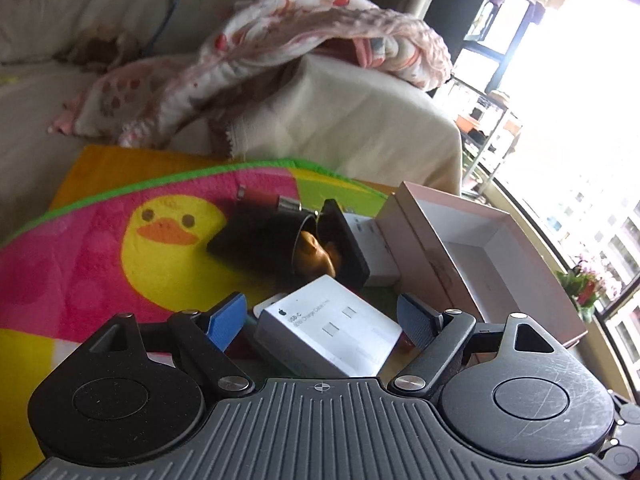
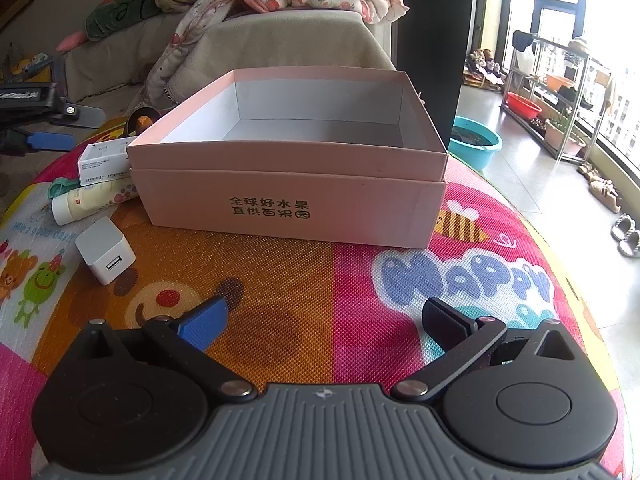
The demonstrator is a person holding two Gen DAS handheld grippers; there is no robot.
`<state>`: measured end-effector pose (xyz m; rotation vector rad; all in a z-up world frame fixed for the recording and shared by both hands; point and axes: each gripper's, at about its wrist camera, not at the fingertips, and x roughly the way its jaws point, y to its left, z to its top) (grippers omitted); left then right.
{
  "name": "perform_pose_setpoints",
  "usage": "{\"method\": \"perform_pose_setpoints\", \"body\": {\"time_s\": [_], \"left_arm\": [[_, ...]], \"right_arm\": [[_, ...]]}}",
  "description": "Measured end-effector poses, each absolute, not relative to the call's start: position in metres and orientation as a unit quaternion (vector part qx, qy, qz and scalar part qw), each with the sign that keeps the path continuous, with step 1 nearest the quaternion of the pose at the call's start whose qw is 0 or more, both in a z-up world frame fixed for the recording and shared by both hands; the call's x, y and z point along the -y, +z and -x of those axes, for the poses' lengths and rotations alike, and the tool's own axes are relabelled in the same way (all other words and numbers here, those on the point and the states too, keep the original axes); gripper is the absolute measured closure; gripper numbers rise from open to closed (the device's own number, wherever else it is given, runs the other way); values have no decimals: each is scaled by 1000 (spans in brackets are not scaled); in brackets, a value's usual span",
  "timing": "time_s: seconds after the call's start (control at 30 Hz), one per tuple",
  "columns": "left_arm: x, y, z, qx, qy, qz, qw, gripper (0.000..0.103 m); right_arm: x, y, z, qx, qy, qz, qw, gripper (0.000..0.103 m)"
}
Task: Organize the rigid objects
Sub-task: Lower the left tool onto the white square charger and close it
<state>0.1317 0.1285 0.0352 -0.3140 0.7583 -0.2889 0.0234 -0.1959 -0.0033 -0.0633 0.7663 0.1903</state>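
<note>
My left tongs [image 1: 322, 320] stand wide open with nothing gripped, and the white USB-C cable box [image 1: 328, 336] lies right between the blue pads [image 1: 226, 320], just ahead and a little below, though neither pad presses on it. Its long axis runs slantwise, from near the left pad away toward the lower right, so I judge a small roll of the wrist would square the pads on its narrower sides before closing. The open pink box [image 1: 480, 256], where I take it things should go, sits to the right of the cable box, close by. My right tongs [image 2: 324, 320] are also spread open and empty, over the play mat [image 2: 280, 280], facing the pink box [image 2: 288, 184] and further from the cable box than the left.
</note>
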Motion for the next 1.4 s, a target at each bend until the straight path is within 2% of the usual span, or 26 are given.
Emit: {"method": "perform_pose_setpoints", "body": {"time_s": [0.13, 0.27, 0.33, 0.5, 0.7, 0.9, 0.93, 0.97, 1.03, 1.07, 1.27, 1.3, 1.4], "left_arm": [[-110, 30, -117, -367, -209, 103, 901, 17], [-67, 31, -70, -333, -213, -71, 916, 17], [-56, 29, -57, -319, -205, -106, 919, 17], [-55, 39, -32, -318, -212, -42, 923, 17], [-47, 29, -1, -375, -146, 54, 914, 19], [-29, 19, -17, -375, -132, 123, 909, 20], [-25, 18, -22, -370, -128, 120, 912, 21], [-21, 17, -26, -364, -121, 112, 917, 27], [-12, 14, -33, -354, -106, 84, 925, 48], [-9, 12, -34, -350, -101, 68, 929, 52], [0, 6, -17, -324, -110, -15, 940, 62], [-3, 6, -12, -322, -117, -17, 939, 66], [-27, 7, 7, -319, -133, -2, 938, 66]], "right_arm": [[196, -3, -22, -372, 93, 31, 923, 0], [197, -3, -23, -372, 92, 31, 923, 0], [197, -3, -22, -372, 92, 31, 923, 0], [198, -2, -22, -370, 92, 29, 924, 0], [198, -2, -22, -370, 92, 29, 924, 0], [198, -2, -22, -369, 92, 29, 924, 0], [198, -2, -22, -369, 92, 29, 924, 0], [198, -2, -22, -369, 92, 29, 924, 0], [198, -2, -22, -369, 92, 29, 924, 0], [198, -2, -22, -370, 92, 30, 924, 0], [197, -2, -22, -369, 91, 30, 924, 0], [197, -2, -22, -369, 92, 30, 924, 0], [199, -1, -20, -367, 91, 25, 925, 0]]}}
